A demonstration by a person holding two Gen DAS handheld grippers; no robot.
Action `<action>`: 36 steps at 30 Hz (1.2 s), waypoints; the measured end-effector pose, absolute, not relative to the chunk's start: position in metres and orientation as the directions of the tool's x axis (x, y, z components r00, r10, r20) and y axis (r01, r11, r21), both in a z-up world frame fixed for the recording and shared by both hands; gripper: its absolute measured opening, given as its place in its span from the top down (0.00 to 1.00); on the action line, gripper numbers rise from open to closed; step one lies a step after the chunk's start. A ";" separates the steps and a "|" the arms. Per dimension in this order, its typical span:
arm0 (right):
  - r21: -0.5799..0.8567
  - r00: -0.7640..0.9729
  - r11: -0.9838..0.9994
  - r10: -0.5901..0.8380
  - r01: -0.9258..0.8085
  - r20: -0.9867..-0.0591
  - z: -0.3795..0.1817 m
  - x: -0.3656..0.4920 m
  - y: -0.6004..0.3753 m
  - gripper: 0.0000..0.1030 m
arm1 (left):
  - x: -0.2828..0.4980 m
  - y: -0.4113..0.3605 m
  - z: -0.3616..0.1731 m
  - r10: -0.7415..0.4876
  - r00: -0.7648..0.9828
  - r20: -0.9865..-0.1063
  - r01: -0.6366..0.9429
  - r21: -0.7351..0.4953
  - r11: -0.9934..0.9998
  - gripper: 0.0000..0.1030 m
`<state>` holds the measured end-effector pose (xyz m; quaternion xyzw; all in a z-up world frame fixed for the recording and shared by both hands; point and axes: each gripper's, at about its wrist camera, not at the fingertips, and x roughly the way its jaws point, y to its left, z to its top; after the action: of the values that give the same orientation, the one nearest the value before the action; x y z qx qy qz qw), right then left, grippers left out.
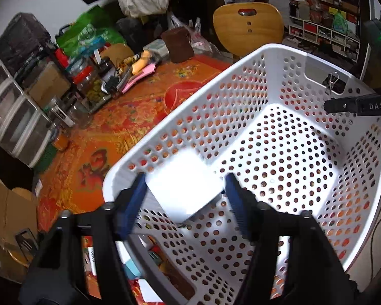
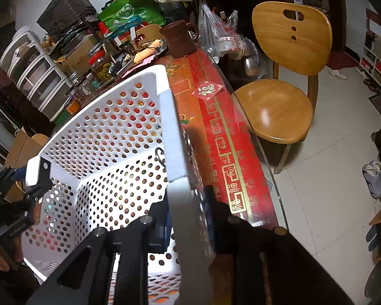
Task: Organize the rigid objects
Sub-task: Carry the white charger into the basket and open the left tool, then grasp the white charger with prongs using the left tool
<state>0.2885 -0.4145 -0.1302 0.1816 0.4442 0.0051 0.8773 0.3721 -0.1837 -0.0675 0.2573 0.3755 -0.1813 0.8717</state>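
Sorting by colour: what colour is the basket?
White, with round holes; the basket shows best in the left wrist view.

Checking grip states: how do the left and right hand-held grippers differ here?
Left hand-held gripper: jaws open, a white box between them, untouched, inside the basket. Right hand-held gripper: jaws closed on the basket's rim, one finger inside, one outside. Both have blue pads and point down at the basket.

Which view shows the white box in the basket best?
Left wrist: the white box fills the gap between the open left tongs, over the basket floor, though glare washes it out. Right wrist shows only a sliver of it, blocked by those tongs.
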 end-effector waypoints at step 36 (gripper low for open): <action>0.264 0.591 0.938 0.085 0.223 -0.802 -0.129 0.286 -0.407 0.88 | 0.406 0.158 -0.161 0.108 0.543 -0.833 -0.123 0.048 0.991 0.07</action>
<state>0.2856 -0.4073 -0.1288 0.1709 0.4504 -0.0396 0.8754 0.4059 0.1579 -0.1611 -0.0078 0.4733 0.0656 0.8784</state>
